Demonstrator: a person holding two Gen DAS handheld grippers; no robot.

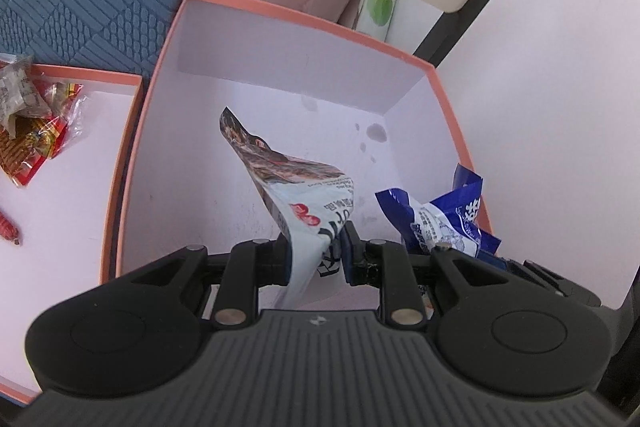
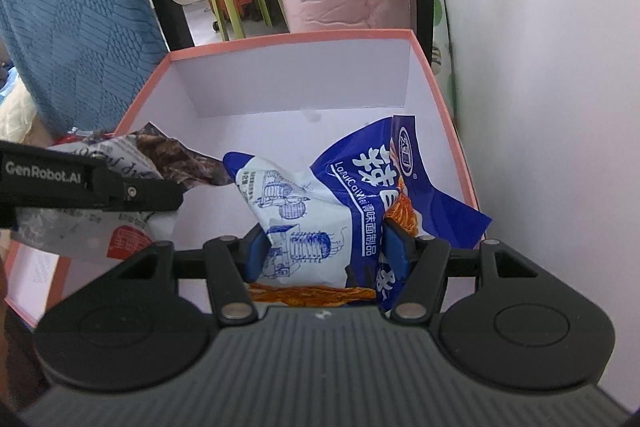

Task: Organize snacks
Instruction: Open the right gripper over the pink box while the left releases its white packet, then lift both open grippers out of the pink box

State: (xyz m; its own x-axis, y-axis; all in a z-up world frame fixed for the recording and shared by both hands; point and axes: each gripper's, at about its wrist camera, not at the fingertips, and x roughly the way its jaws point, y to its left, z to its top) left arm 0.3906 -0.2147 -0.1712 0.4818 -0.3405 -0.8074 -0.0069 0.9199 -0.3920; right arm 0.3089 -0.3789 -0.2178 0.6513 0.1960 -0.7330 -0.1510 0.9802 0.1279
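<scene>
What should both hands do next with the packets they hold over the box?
Probably open both jaws. The left gripper pinches a white packet and the right gripper a blue packet, both already hanging inside the pink box, so they should drop in.

printed "genrobot.ai" in white letters on the side of the left gripper (image 2: 132,193), seen from the right wrist view. blue and white snack packet (image 2: 340,195): latin line "lasutcaiwei" beside large white chinese characters, followed by smaller chinese characters along the blue band; a round logo near its top edge, too small to read. white and brown snack packet (image 1: 296,195): chinese characters and a red seal mark, not legible. red wrappers (image 1: 32,143): print unreadable.
</scene>
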